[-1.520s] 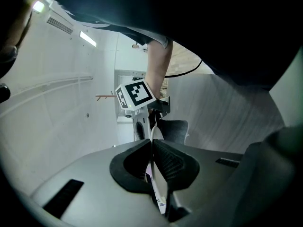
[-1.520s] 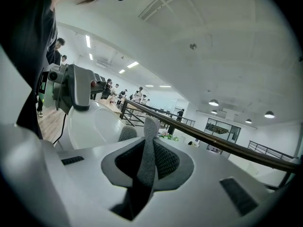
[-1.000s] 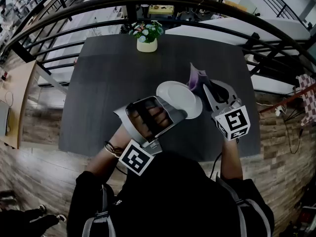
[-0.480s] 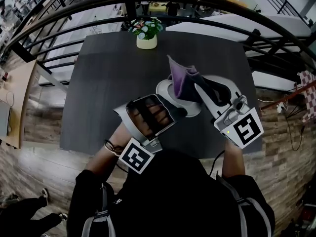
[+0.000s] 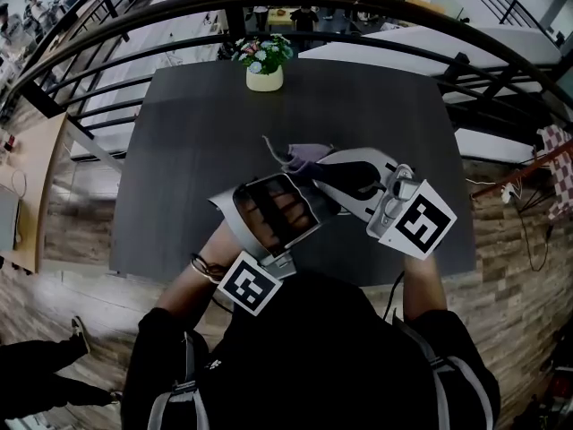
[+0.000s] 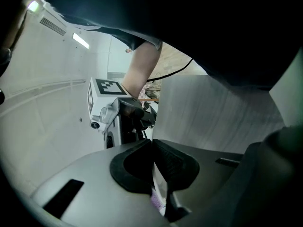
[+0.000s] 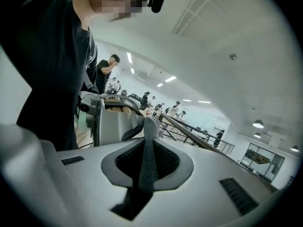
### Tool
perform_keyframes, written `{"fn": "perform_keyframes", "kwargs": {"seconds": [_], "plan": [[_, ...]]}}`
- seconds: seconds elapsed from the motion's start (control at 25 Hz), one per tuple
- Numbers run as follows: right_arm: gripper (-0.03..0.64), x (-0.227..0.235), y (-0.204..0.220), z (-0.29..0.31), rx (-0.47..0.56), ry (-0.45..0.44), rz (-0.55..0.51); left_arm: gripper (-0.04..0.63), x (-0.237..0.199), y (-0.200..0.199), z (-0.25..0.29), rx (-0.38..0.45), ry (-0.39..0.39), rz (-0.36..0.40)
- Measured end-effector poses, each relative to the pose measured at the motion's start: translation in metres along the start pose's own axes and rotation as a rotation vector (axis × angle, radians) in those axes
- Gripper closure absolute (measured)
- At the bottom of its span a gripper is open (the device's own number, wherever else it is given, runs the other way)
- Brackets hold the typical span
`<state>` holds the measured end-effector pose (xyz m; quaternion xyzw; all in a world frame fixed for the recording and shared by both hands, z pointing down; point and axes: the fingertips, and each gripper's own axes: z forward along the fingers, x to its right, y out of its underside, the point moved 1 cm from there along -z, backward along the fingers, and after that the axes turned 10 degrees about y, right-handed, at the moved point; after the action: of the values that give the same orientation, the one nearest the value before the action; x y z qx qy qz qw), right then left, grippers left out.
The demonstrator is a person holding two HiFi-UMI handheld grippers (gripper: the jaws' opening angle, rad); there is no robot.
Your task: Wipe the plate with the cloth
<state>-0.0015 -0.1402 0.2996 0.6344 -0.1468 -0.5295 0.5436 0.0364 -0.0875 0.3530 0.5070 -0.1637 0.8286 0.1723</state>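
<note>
Centrally, white plate (image 6: 213,112) standing on edge, rim pinched tight between the black pads of left gripper (image 6: 154,148). Broad pale face filling centre-right of left gripper view. Barely seen in head view, tucked behind both grippers at frame centre, over dark table (image 5: 179,150). Touching tabletop or not: cannot tell.

Purple cloth (image 5: 309,158) bunched just above frame centre in head view, at the tips of right gripper (image 5: 313,170). Clamped there: in right gripper view, a grey-purple strip running up between the pads, loose end flopping over the tips. Small purple scrap also showing low between the left jaws in left gripper view, beside the plate rim.

Grippers close together, right one angled in from lower right, left one from lower left. Marker cube (image 5: 414,224) on the right gripper at right of centre, second marker cube (image 5: 249,283) below centre.

Further out: flower pot (image 5: 266,65) at top centre near the table's far edge, well apart from the plate. Black railing (image 5: 269,3) arcing across the top. Wood floor (image 5: 72,231) at left. Distant people (image 7: 173,110) mid-frame in right gripper view.
</note>
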Motion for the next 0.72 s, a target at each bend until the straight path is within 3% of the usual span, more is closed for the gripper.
{"fn": "perform_keyframes", "kwargs": {"seconds": [0.4,0.72], "plan": [[0.575,-0.006,0.016,0.014,-0.042,-0.069,0.080,0.572,0.005,-0.003,-0.001,-0.005,0.015,0.021],[0.575,0.006,0.044,0.021,-0.112,-0.042,0.169,0.569,0.004,-0.007,-0.002,0.006,0.014,0.019]]}}
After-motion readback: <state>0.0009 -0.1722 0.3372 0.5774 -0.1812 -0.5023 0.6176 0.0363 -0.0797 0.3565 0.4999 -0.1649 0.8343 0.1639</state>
